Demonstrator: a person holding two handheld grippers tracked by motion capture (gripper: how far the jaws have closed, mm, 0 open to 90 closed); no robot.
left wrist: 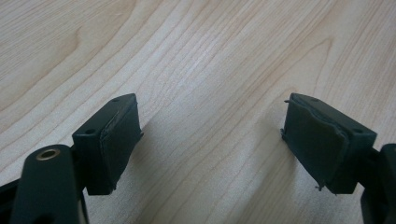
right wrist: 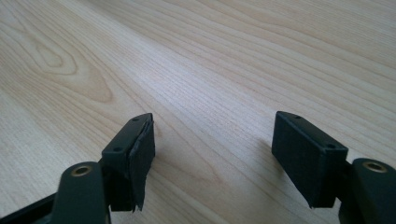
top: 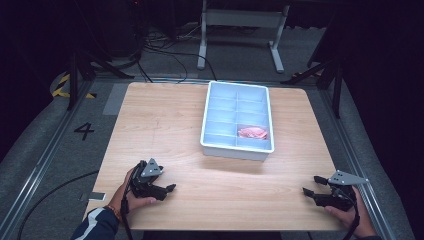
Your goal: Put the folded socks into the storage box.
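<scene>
My left gripper [top: 169,190] rests low over the wooden table [top: 160,125] near its front left, held by a hand in a dark sleeve. In the left gripper view its jaws [left wrist: 212,135] stand apart over bare wood, with nothing between them. My right gripper [top: 310,184] sits near the front right corner and points left. Its jaws [right wrist: 212,149] are open and empty, close above the tabletop. A white compartment tray [top: 204,131] stands at the back middle of the table, well away from both grippers. A pink crumpled item [top: 253,132] lies in one of its near right compartments.
Bare wood stretches between the two grippers and in front of the tray. Metal rails run along both sides of the table. Cables and a grey frame stand [top: 240,20] lie on the floor beyond the far edge.
</scene>
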